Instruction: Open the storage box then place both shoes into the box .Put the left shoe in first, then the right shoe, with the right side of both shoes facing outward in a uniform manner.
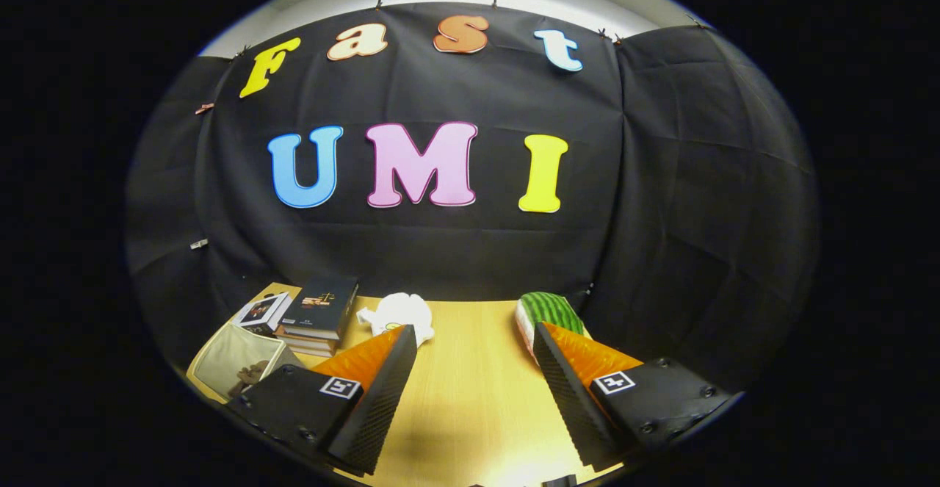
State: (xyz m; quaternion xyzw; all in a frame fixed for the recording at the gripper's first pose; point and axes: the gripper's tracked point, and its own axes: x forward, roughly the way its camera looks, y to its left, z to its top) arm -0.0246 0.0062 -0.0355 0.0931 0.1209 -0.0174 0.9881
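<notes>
Fingers spread wide above bare wooden counter, gripping nothing.
Beyond the tips: white shoe, stacked books, watermelon-patterned object. Beside the books, an open pale box.

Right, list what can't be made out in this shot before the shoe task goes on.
- White item, gripper view: its near part sits behind the left finger tip; what it is stays unclear.
- Watermelon-patterned item: lower part behind the right finger.
- Pale tray-like thing: near side covered by the gripper body; contents too small to name.
- Book stack: cover print too small.
- Gripper: jaws open over bare table.
</notes>
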